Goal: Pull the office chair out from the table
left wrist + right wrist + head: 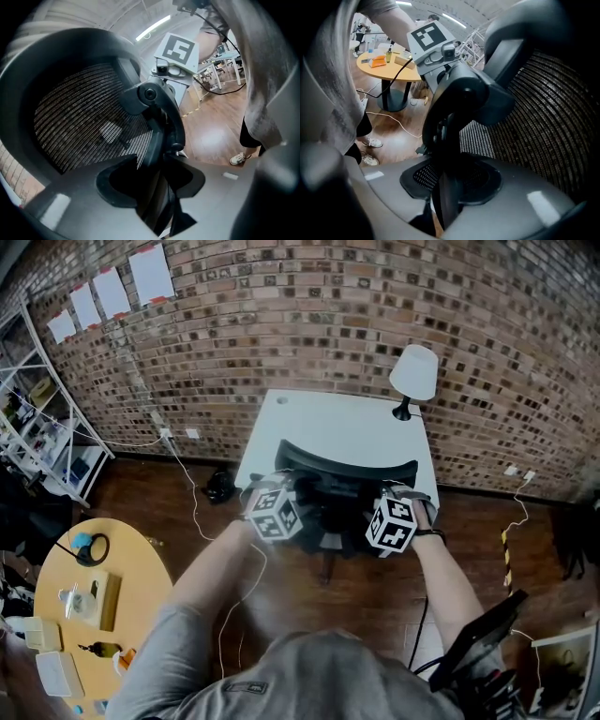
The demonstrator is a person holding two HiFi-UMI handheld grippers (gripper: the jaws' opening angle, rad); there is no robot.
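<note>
The black office chair (pixel 347 465) is tucked in at the white table (pixel 347 423), its curved back towards me. My left gripper (pixel 274 484) is at the chair's left side and my right gripper (pixel 398 495) at its right side. In the left gripper view, the left gripper (pixel 157 187) has a black armrest support (pixel 161 136) running down between its grey jaws, beside the mesh back (pixel 79 117). In the right gripper view, the right gripper (pixel 447 183) has the other black support (pixel 445 136) pinched between its pads.
A white lamp (pixel 413 376) stands on the table's far right corner, against the brick wall. A round wooden table (pixel 94 606) with small items is at the lower left, metal shelving (pixel 37 427) at the far left. Cables (pixel 192 493) trail over the wooden floor.
</note>
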